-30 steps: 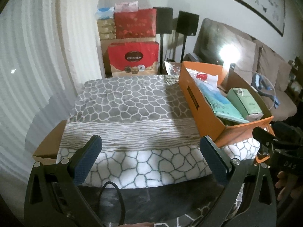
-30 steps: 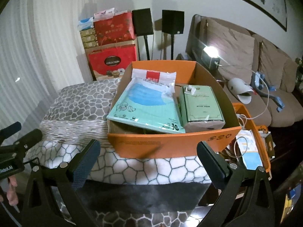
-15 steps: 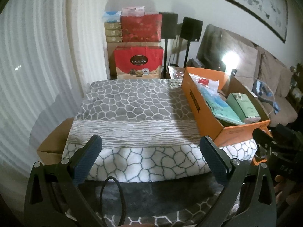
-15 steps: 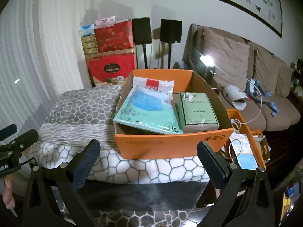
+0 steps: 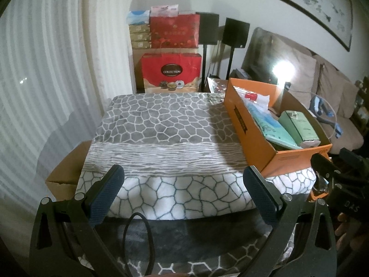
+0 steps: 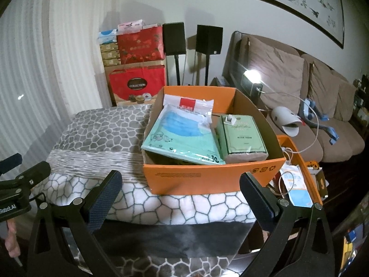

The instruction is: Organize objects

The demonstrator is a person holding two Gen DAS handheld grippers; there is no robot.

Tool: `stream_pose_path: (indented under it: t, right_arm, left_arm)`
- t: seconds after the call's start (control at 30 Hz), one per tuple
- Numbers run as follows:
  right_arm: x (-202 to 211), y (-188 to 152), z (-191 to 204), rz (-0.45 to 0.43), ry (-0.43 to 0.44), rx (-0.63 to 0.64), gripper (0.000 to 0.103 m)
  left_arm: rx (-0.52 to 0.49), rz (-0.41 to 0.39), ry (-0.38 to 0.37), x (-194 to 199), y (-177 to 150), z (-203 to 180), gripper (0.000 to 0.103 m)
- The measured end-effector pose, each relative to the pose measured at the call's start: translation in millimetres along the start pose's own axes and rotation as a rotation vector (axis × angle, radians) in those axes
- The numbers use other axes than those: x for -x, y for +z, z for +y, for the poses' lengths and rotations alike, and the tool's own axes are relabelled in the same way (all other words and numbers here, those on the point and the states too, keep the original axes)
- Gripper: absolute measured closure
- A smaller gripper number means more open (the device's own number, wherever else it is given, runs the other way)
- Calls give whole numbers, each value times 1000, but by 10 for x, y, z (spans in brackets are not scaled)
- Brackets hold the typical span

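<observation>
An orange cardboard box [image 6: 207,180] [image 5: 249,136] sits on the right part of a table covered by a grey and white patterned blanket [image 5: 161,138] [image 6: 96,138]. Inside lie a teal pack of blue face masks [image 6: 182,136] [image 5: 274,129], a white bag with a red label [image 6: 189,105] and a green wrapped packet [image 6: 242,138] [image 5: 299,127]. My left gripper [image 5: 183,191] hangs open before the blanket's near edge, left of the box. In front of the box my right gripper [image 6: 180,191] is open, holding nothing.
Red gift boxes [image 5: 171,73] and two black speakers on stands [image 6: 191,39] stand against the far wall. A brown sofa [image 6: 311,97] with cushions runs along the right. A second orange tray with cables and packets [image 6: 297,175] sits right of the box. A cardboard box [image 5: 66,173] lies at the left.
Both grippers have pulled back and risen a little from the table, so the box and blanket look smaller. Both stay open and hold nothing.
</observation>
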State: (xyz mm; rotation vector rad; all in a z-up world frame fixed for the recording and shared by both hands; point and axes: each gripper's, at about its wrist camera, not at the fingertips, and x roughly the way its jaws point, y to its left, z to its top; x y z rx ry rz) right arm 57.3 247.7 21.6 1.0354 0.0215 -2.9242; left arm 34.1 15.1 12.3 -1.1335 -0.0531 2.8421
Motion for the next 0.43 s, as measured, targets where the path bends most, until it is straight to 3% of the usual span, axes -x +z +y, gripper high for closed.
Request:
stream_pose_path:
  t: [0.43]
  right_arm:
    - [1, -2, 6, 0, 0, -2, 0]
  left_arm:
    - [2, -3, 10, -1, -6, 2, 0]
